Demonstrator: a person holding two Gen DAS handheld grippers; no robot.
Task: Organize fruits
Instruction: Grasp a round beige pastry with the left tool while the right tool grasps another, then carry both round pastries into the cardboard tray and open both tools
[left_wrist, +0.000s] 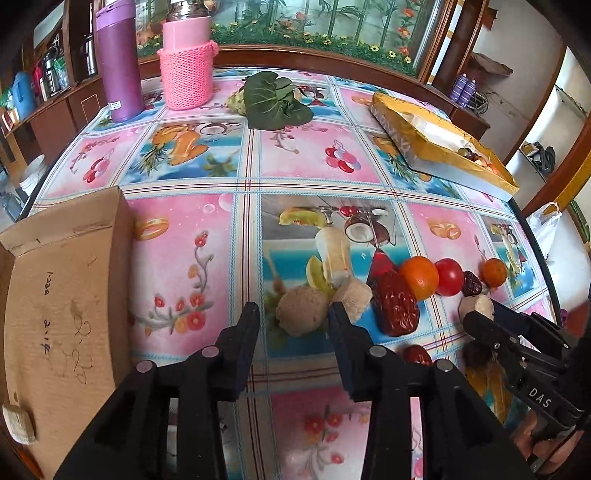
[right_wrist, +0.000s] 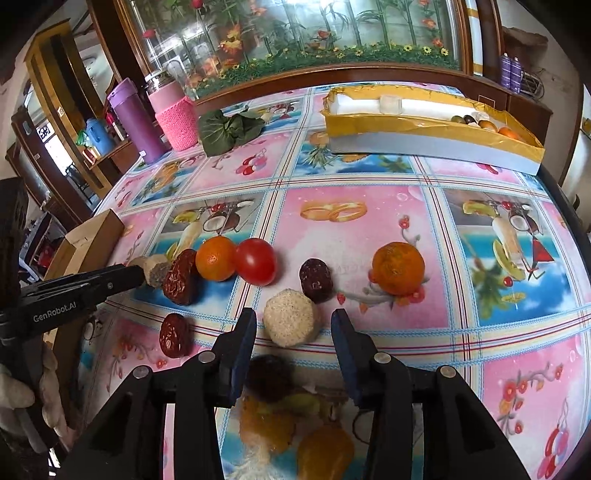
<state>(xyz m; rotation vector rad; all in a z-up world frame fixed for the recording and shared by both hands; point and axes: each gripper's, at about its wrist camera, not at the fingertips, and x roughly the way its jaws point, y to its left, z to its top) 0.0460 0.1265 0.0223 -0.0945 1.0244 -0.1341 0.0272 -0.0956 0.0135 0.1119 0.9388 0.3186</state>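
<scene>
from the left wrist, the left gripper (left_wrist: 293, 317) hangs with jaws apart over a round brown fruit (left_wrist: 302, 309), gripping nothing; a pale lump (left_wrist: 355, 295) and a red date (left_wrist: 397, 306) crowd it and could get knocked. from the right wrist, the right gripper (right_wrist: 293, 326) stands parted round a pale ball (right_wrist: 291, 322), untouched; it might roll. the yellow tray (right_wrist: 436, 146) sits well apart.

Fruit-print table (right_wrist: 369, 177) bearing fruits (right_wrist: 255, 261), boxes (right_wrist: 436, 147), flasks (right_wrist: 136, 118)

Bright, even daylight; soft glare on the glossy surface (right_wrist: 369, 177); heavy fisheye bending and dark corners; fruit nearest the lens blurred.
</scene>
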